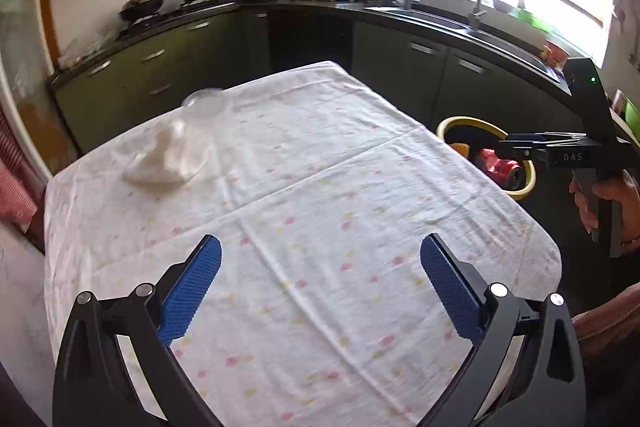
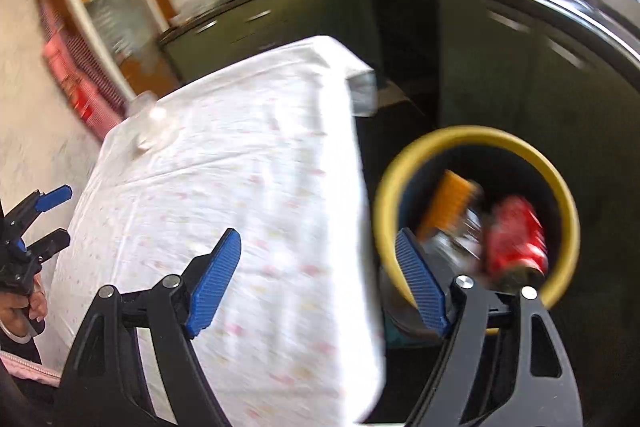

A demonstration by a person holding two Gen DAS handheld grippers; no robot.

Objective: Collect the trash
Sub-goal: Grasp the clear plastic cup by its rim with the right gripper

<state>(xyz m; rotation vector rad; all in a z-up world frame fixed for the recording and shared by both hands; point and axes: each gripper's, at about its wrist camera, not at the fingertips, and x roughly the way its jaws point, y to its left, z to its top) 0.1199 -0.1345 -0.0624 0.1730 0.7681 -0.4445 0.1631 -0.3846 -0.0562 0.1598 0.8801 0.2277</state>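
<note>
On the white flowered tablecloth (image 1: 340, 195) lie a crumpled white wrapper (image 1: 160, 159) and, just behind it, a clear plastic cup (image 1: 208, 103), both at the far left. My left gripper (image 1: 321, 238) hangs open over the near middle of the cloth with nothing between its blue pads. A yellow-rimmed bin (image 2: 390, 195) stands on the floor beside the table's right edge, holding a red can (image 2: 516, 239) and an orange piece (image 2: 448, 201). My right gripper (image 2: 318, 233) is open and empty, straddling the table edge and the bin rim. The right wrist view is blurred.
Dark green kitchen cabinets (image 1: 180, 67) with a black counter wrap around behind the table, with a stove on the left and a sink (image 1: 460, 23) under the window. A red-checked chair (image 1: 16, 187) stands at the table's left. A hand (image 1: 608, 199) holds the right gripper.
</note>
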